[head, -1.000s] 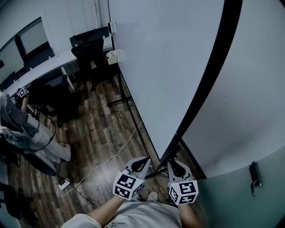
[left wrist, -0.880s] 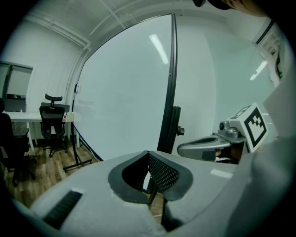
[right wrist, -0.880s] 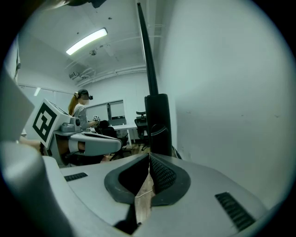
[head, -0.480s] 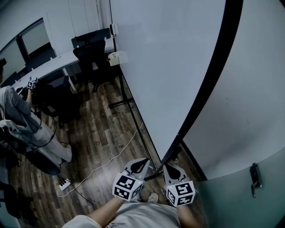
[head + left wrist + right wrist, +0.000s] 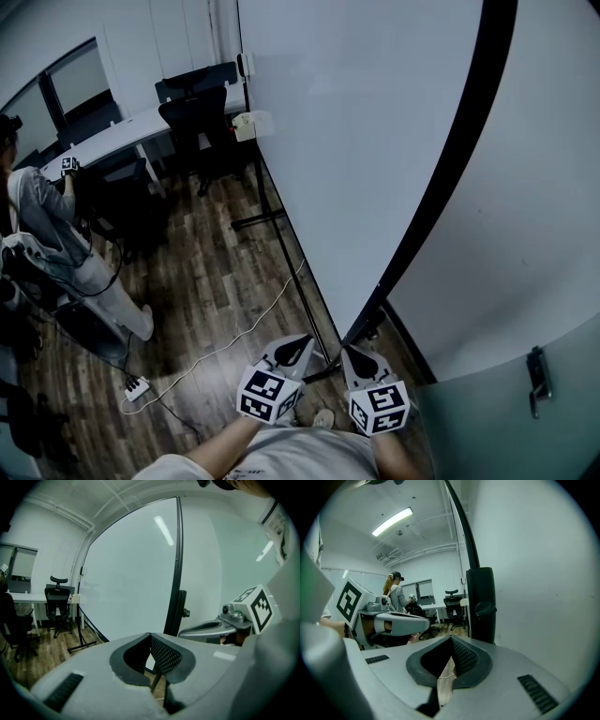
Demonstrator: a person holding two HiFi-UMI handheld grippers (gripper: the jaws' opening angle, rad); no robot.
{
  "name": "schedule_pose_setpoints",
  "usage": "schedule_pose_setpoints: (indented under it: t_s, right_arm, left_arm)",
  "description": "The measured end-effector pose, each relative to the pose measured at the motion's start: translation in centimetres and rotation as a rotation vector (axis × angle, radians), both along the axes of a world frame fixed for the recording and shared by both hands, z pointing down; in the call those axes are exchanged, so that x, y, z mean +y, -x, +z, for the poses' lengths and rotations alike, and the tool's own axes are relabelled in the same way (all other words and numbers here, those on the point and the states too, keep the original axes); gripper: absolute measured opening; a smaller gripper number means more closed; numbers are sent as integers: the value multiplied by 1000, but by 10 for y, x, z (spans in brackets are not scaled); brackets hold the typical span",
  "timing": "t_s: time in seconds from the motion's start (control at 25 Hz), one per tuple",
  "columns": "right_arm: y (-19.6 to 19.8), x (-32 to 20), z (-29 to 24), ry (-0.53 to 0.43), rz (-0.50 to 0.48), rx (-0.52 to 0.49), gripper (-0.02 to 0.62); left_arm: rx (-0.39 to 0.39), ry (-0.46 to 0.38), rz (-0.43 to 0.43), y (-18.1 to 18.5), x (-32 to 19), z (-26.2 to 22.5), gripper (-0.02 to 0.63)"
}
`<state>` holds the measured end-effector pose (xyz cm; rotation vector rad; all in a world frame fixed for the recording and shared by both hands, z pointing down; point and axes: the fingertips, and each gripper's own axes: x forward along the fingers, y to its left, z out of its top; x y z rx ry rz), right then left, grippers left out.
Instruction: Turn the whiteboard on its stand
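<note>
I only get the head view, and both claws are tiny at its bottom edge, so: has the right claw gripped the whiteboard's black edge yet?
Observer: No. The right gripper view shows the right claw shut on nothing; the thick black stand post is ahead of its tips, not between them.
Operator: And the other one?
Observer: The left gripper view shows the left claw also shut and empty, pointing at the large white whiteboard with a thin black frame.

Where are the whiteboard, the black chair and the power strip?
whiteboard [image 5: 356, 141]: head view, middle of its white face.
chair [image 5: 192, 117]: head view, its backrest.
power strip [image 5: 137, 387]: head view, its white body on the floor.
</note>
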<state>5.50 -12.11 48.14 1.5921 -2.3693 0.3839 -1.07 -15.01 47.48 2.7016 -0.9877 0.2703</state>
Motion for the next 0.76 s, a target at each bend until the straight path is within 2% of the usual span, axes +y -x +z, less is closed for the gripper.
schedule_pose_setpoints:
  t_s: [0.32, 0.76]
  right_arm:
    - [-11, 1, 13, -3, -7, -7, 6]
    - [1, 1, 5, -5, -25, 9, 6]
  left_arm:
    - [-5, -2, -2, -13, 1, 13, 11]
    - [-1, -2, 8, -11, 3, 7, 11]
